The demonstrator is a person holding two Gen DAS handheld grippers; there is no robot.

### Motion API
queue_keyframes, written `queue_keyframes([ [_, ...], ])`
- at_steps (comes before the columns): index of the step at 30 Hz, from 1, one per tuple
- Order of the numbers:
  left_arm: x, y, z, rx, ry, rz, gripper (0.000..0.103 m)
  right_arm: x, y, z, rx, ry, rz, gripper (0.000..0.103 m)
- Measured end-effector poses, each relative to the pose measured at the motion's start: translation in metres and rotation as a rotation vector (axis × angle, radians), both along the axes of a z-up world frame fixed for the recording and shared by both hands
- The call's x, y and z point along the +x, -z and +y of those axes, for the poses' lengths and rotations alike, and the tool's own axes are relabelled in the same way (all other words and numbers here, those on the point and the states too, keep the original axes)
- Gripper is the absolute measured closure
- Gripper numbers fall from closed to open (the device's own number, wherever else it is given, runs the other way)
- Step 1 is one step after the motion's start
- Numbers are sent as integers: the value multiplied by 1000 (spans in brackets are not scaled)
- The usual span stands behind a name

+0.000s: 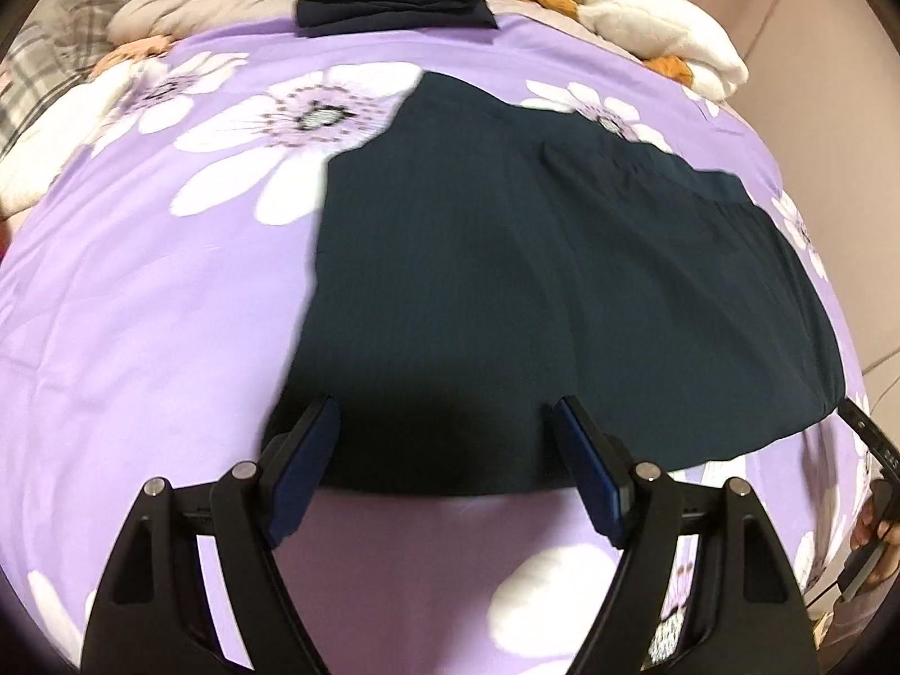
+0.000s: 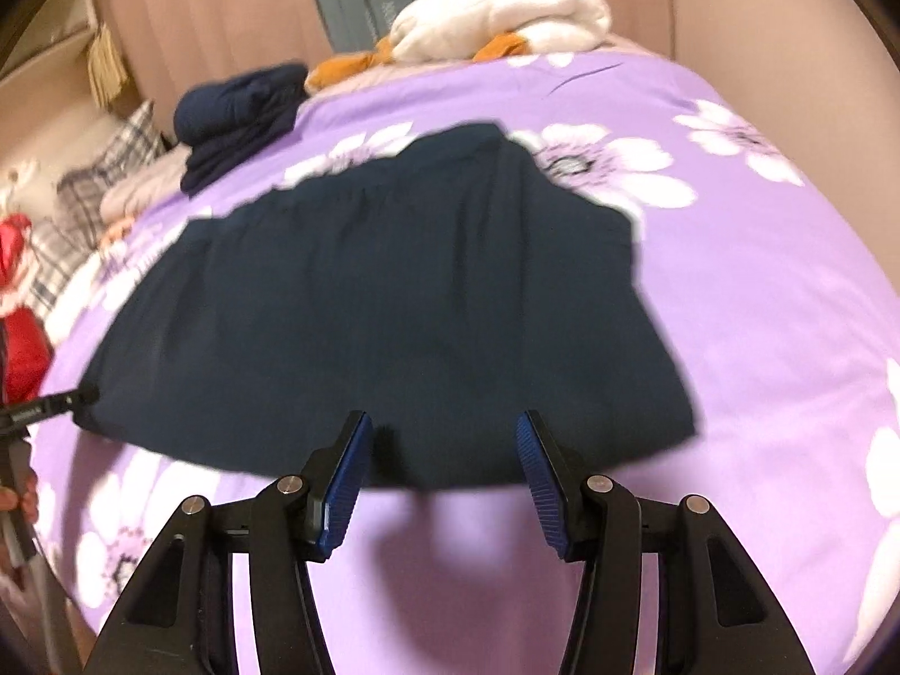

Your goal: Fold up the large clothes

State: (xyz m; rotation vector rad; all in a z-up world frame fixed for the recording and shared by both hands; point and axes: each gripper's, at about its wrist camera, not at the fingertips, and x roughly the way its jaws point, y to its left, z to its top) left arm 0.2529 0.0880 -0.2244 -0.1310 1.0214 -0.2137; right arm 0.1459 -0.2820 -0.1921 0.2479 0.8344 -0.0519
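Dark navy garment [image 1: 562,292] lies spread flat on the purple flowered bedspread [image 1: 140,309], its near hem just ahead of both your tools. Your left gripper [image 1: 444,439] is spread wide with nothing between its 2 fingers, and your right gripper [image 2: 444,450] is likewise wide apart and holding nothing. Folded dark clothes [image 2: 242,118] sit stacked at the far edge, near a white plush toy [image 2: 506,17].
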Motion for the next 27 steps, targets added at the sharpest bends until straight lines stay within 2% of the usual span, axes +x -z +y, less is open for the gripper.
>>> queue_keyframes([
  [6,-6,0,42,-69,-116,15,24,-36,-6,-48,17,121,-44,43],
  [10,-4,5,54,-166,-174,47,24,-27,-6,-67,65,155,-64,43],
  [12,-1,5,52,-185,-179,61,24,-13,-7,-72,69,161,-76,43],
  [21,22,5,32,-155,-165,81,24,53,-5,-65,37,73,-70,43],
  [26,36,6,33,-134,-173,82,24,83,5,-66,43,56,-25,44],
  [27,39,6,33,-133,-172,85,24,88,9,-67,47,50,-8,50],
])
